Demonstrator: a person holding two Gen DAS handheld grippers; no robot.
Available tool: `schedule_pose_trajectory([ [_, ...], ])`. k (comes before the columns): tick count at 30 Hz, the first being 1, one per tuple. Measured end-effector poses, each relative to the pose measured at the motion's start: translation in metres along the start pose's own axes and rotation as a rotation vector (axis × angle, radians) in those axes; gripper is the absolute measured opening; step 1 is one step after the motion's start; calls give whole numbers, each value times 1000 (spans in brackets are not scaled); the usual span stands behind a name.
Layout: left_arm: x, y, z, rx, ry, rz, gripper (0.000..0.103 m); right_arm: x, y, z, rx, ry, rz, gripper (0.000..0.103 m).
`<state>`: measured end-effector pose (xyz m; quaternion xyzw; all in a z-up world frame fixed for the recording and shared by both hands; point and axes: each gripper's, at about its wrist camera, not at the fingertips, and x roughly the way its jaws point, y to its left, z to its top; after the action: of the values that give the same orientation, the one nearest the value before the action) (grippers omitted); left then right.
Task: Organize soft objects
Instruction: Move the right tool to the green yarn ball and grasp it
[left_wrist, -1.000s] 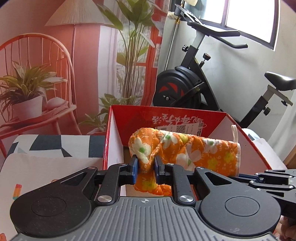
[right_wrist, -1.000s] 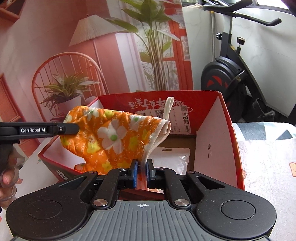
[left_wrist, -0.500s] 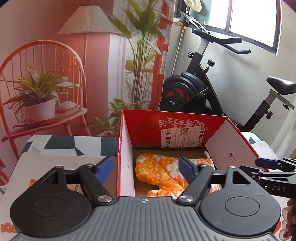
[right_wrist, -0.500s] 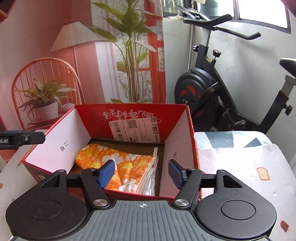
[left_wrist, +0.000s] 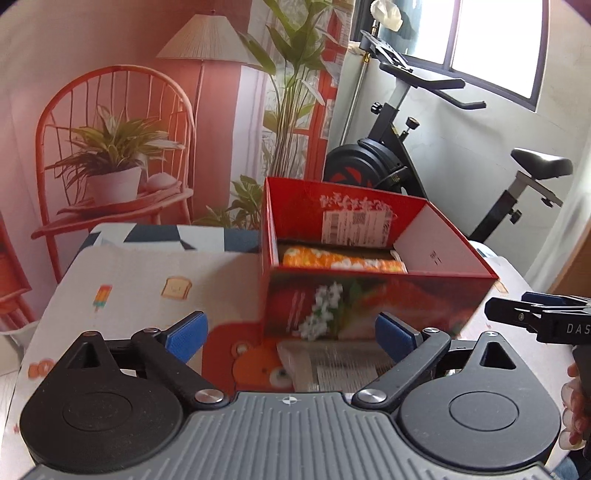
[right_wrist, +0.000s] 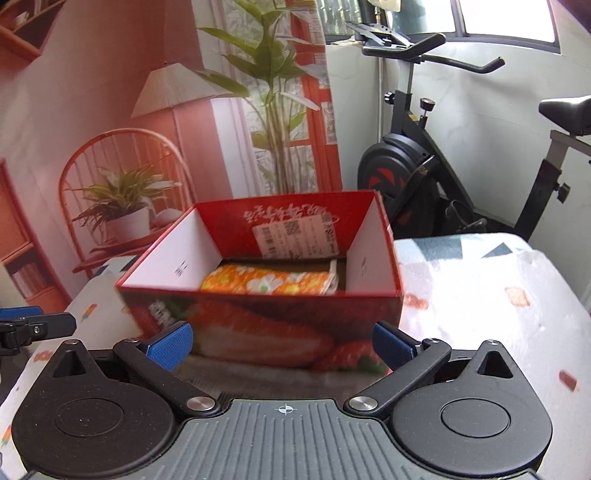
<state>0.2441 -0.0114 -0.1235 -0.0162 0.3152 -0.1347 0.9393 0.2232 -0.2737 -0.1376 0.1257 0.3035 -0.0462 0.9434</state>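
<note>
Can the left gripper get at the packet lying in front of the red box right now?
Probably yes: the left gripper is open and empty, and the packet lies on the tablecloth just ahead of it, before the red box.

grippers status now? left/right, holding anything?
Left gripper: open, jaws just opened, nothing between them.
Right gripper: open, jaws just opened, holding nothing; orange cloth lies in the box.

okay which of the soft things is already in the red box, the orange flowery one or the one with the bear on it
The orange flowered cloth: it lies inside the red box. The bear-print item lies outside on the table, in front of the box.
</note>
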Motion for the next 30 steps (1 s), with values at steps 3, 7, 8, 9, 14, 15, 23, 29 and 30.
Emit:
schedule_pose_trajectory([
  [3,-19,3,-23,-29,3,6,98,-16,7,-26,-14,9,23,103],
  [7,-35,2,-51,-31,31,-16,98,-35,16,-62,-33,24,39,102],
  [8,-38,0,-58,-13,41,-19,98,-39,18,-71,-37,33,33,102],
  [9,-40,-2,-64,3,52,-19,98,-42,19,-79,-41,42,30,102],
  [14,-54,-12,-95,39,73,-33,98,-55,25,-111,-51,67,33,99],
  [15,-57,-15,-101,45,69,-35,98,-58,27,-116,-59,62,34,99],
  [23,-68,-19,-130,31,81,-33,91,-75,47,-144,-127,76,85,88],
  [29,-77,-17,-136,-19,61,-111,77,-84,69,-153,-215,76,123,79],
  [30,-77,-18,-136,-21,63,-122,71,-86,72,-154,-226,77,131,78],
])
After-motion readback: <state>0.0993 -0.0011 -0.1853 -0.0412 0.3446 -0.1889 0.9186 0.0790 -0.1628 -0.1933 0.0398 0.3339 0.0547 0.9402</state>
